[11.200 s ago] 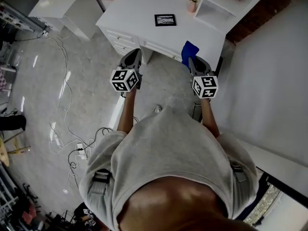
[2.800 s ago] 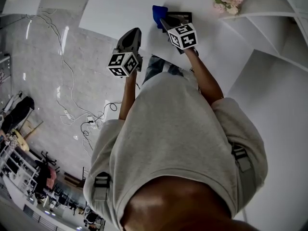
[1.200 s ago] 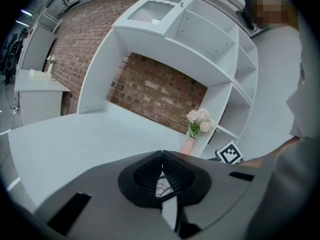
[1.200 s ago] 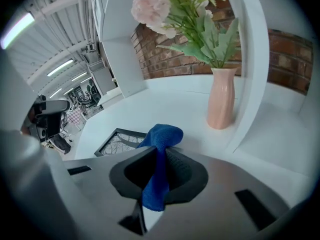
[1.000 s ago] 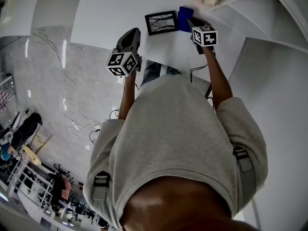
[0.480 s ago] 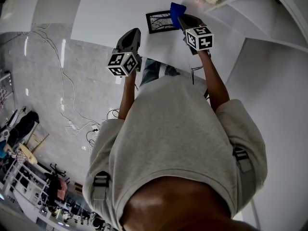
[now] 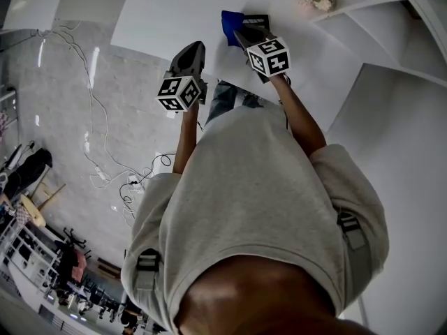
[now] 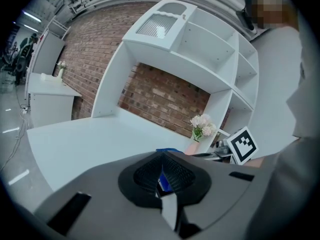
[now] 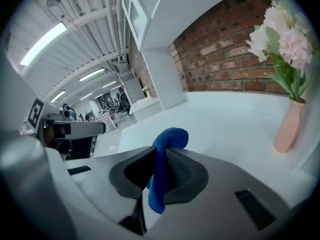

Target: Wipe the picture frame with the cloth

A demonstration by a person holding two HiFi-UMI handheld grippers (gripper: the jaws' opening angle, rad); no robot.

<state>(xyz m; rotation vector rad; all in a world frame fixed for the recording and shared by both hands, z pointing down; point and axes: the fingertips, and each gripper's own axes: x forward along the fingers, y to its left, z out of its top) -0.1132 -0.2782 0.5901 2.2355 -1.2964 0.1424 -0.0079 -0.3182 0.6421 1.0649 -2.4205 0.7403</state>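
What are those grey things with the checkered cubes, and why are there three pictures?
They are hand-held grippers, like big tongs. A person holds one in each hand. One picture looks down from a camera on the person's head; the other two come from cameras riding on each gripper. The right gripper pinches a blue cloth at the picture frame, which lies on the white desk. The left gripper is shut and holds nothing. Pink flowers stand nearby.

Grey short-sleeved shirt (image 7: 258, 201), seemingly buckled straps (image 7: 143, 264) at shoulders, black-and-white marker cubes (image 7: 180, 93).
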